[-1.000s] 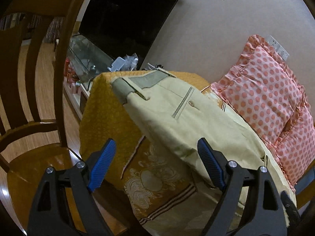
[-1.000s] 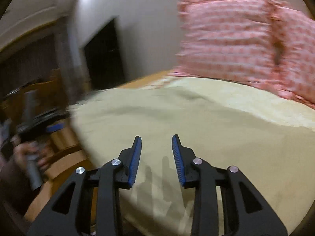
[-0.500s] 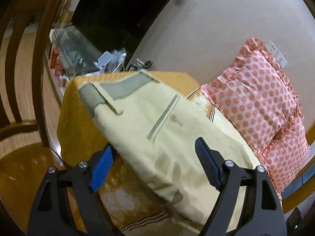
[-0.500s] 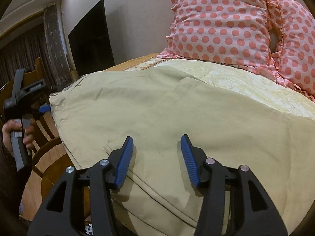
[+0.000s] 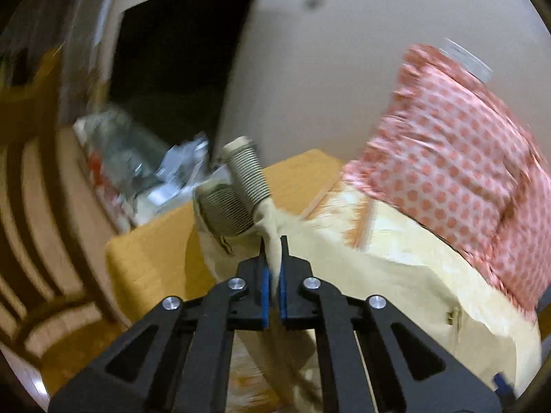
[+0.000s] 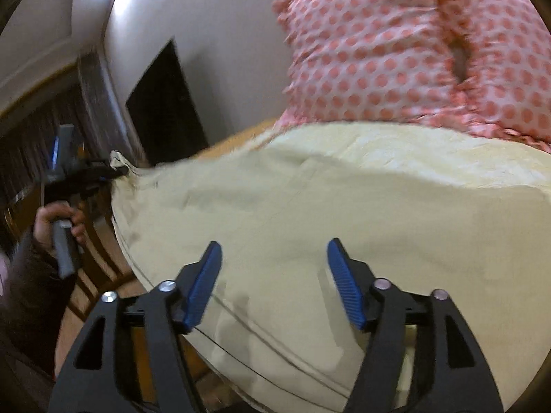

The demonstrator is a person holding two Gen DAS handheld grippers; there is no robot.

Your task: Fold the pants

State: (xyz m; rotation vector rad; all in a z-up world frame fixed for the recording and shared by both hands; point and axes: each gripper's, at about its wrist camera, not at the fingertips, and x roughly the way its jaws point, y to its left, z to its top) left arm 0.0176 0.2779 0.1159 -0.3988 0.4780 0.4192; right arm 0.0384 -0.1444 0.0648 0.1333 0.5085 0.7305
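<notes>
Beige pants (image 6: pixel 327 206) lie spread on a bed with a yellow cover (image 5: pixel 151 261). My left gripper (image 5: pixel 272 258) is shut on the pants (image 5: pixel 396 275) near the grey elastic waistband (image 5: pixel 241 192), which stands bunched up above the jaws. In the right wrist view the left gripper (image 6: pixel 117 172) pinches the far left corner of the cloth. My right gripper (image 6: pixel 273 275) is open, its blue pads low over the near part of the pants, holding nothing.
Two pink polka-dot pillows (image 6: pixel 396 51) lean on the wall behind the pants. A dark TV (image 5: pixel 179 79) and a cluttered glass stand (image 5: pixel 137 165) are at the back left. A wooden chair (image 5: pixel 44 241) stands left of the bed.
My left gripper has moved in and closed on the waistband end of the pants, lifting and bunching it. My right gripper has opened wider over the cloth.
</notes>
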